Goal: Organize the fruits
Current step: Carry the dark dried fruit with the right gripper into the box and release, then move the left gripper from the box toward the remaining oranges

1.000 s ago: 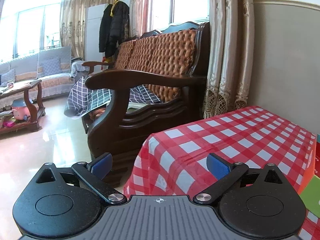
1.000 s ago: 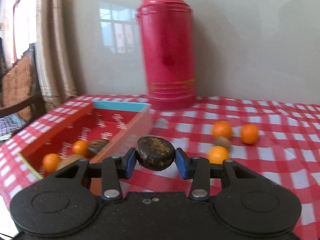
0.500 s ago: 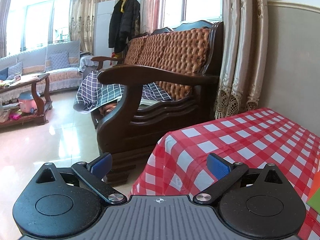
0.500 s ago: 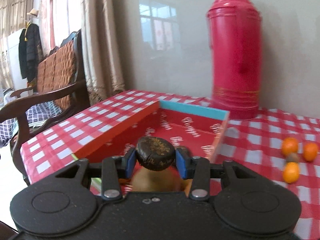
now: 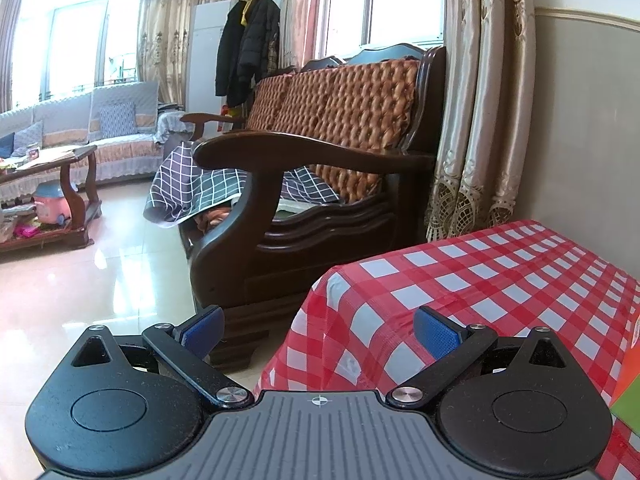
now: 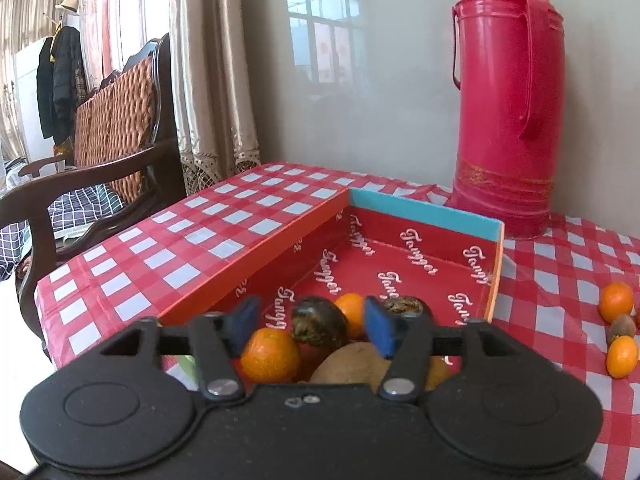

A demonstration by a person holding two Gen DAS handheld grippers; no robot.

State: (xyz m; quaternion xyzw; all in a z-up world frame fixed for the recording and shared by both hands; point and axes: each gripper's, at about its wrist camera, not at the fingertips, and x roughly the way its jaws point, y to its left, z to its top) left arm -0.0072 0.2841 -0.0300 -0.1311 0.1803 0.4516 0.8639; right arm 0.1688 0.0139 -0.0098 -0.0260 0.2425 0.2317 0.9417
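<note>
My right gripper (image 6: 313,326) hovers over the near end of a red box (image 6: 424,212) with a teal far wall. Its jaws are opening. A dark wrinkled fruit (image 6: 318,322) sits between them, clear of both pads, among the fruit in the box. Beside it lie two oranges (image 6: 270,356), a second dark fruit (image 6: 404,306) and a brown fruit (image 6: 352,368). On the cloth to the right lie two more oranges (image 6: 616,302) and a small brown fruit (image 6: 622,326). My left gripper (image 5: 320,332) is open and empty at the table's left corner.
A tall red thermos (image 6: 508,100) stands behind the box by the wall. The red checked tablecloth (image 5: 480,280) ends at an edge on the left. Past it stand a dark wooden armchair (image 5: 312,184) and curtains (image 5: 480,120). The box's corner (image 5: 628,380) shows at the left view's right edge.
My right gripper swung left from the loose fruit to above the box, then its jaws opened and the dark fruit dropped in among the others. The left gripper barely moved.
</note>
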